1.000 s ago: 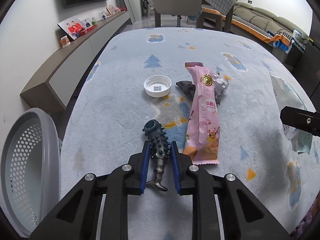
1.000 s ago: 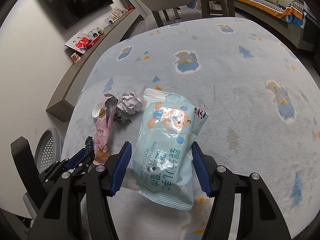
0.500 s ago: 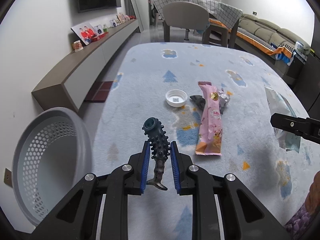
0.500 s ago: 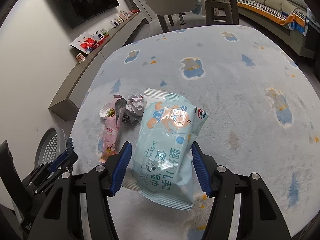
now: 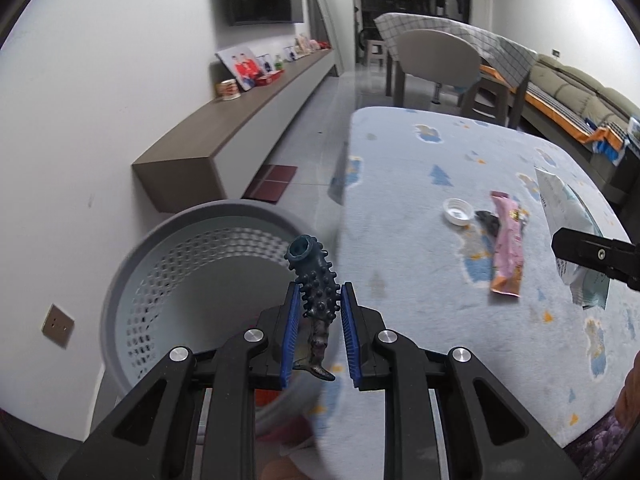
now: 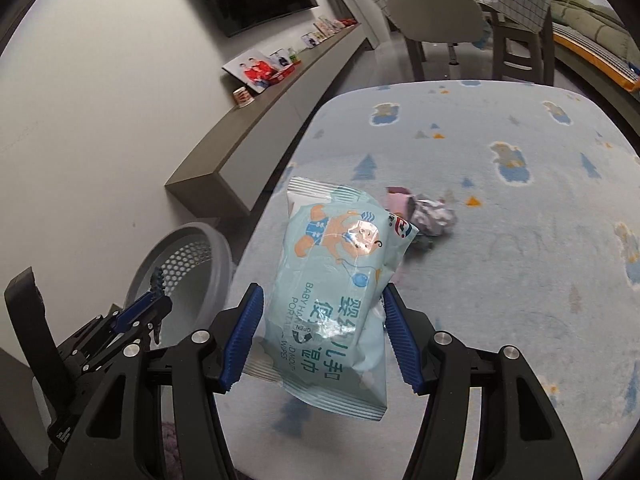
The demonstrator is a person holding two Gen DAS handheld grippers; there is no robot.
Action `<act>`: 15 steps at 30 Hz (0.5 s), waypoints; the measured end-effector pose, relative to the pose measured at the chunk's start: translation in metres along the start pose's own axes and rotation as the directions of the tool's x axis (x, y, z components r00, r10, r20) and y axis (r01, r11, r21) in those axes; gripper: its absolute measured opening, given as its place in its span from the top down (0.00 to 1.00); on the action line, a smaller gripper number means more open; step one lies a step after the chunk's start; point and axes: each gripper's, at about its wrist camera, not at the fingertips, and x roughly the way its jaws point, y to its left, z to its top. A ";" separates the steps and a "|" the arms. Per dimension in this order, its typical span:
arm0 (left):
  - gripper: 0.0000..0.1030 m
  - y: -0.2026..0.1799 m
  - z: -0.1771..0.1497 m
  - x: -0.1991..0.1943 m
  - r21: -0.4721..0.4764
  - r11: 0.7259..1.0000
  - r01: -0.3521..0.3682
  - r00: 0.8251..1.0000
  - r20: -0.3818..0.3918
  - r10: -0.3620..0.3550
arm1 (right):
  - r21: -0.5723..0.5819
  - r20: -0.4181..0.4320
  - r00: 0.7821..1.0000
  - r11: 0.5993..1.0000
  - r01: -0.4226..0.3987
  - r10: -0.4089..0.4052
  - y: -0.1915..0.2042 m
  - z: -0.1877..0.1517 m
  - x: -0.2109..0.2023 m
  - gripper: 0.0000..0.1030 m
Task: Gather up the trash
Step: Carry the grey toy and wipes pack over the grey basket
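My left gripper (image 5: 319,300) is shut on a dark spiky rubber piece (image 5: 316,280) and holds it in the air at the table's left edge, over the near rim of the grey perforated basket (image 5: 132,276). My right gripper (image 6: 324,308) is shut on a light blue baby wipes pack (image 6: 340,272), held above the table. On the table lie a pink wrapper (image 5: 507,248), a white cap (image 5: 457,211), a dark scrap (image 5: 489,219) and a crumpled foil ball (image 6: 434,218). The basket also shows in the right wrist view (image 6: 188,256).
The table has a light blue patterned cloth (image 5: 400,200). A low wall shelf (image 5: 224,140) with photos runs along the left wall. A chair (image 5: 436,60) and a sofa (image 5: 576,88) stand beyond the table.
Both grippers have swung left toward the basket with their loads. The basket is now much larger and nearer in the left wrist view. Table items have not moved.
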 end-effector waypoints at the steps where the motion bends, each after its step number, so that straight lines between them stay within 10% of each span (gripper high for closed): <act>1: 0.80 0.008 0.000 -0.001 -0.011 1.000 -0.011 1.000 0.000 0.011 | -0.018 -0.005 1.000 1.000 -0.011 0.011 0.011 0.001 0.004 0.43; 15: 0.80 0.084 -0.012 0.021 -0.114 0.980 -0.162 0.987 -0.038 0.159 | -0.239 -0.102 0.986 0.959 -0.154 0.133 0.129 0.022 0.085 0.43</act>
